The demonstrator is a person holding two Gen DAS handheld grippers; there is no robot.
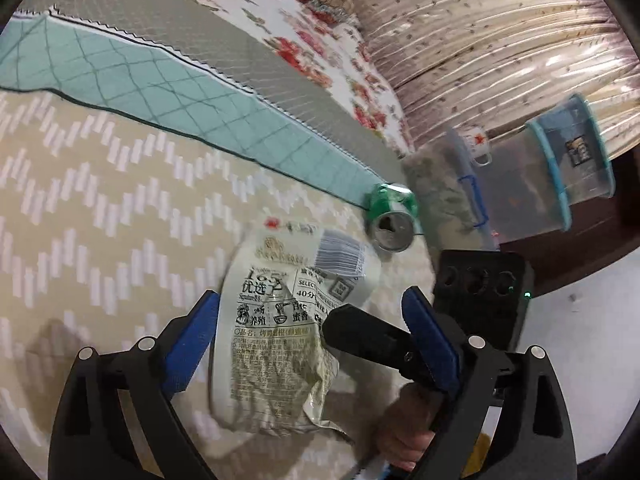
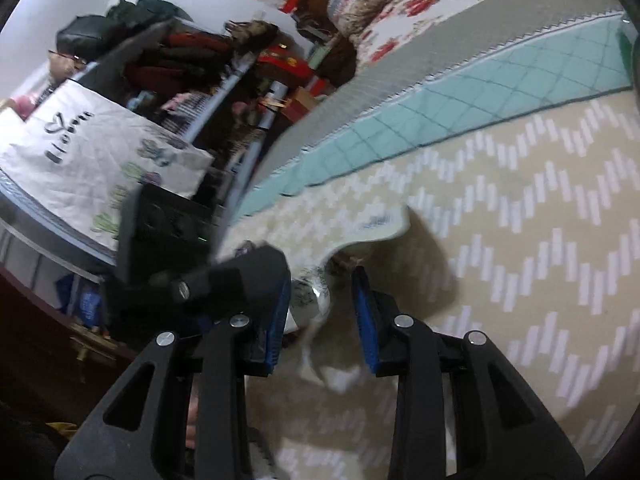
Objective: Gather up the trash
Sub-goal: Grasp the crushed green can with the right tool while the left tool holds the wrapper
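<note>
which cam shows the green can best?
Left wrist. The green can lies on its side there, open top facing the camera, beyond the wrapper between the open left tongs. Right wrist shows at most a cropped green sliver at the right edge.

Crumpled wrapper (image 1: 276, 332) between open left claw (image 1: 310, 314) fingers.

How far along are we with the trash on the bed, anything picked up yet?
Nothing looks collected yet; no bin or trash bag is in view. In hand: the left gripper is open around the crumpled food wrapper, and the right gripper is open at its edge, with the wrapper between its fingers; neither has closed. Left to do: grasp and remove the wrapper, then the green can lying on its side on the bedspread.
</note>
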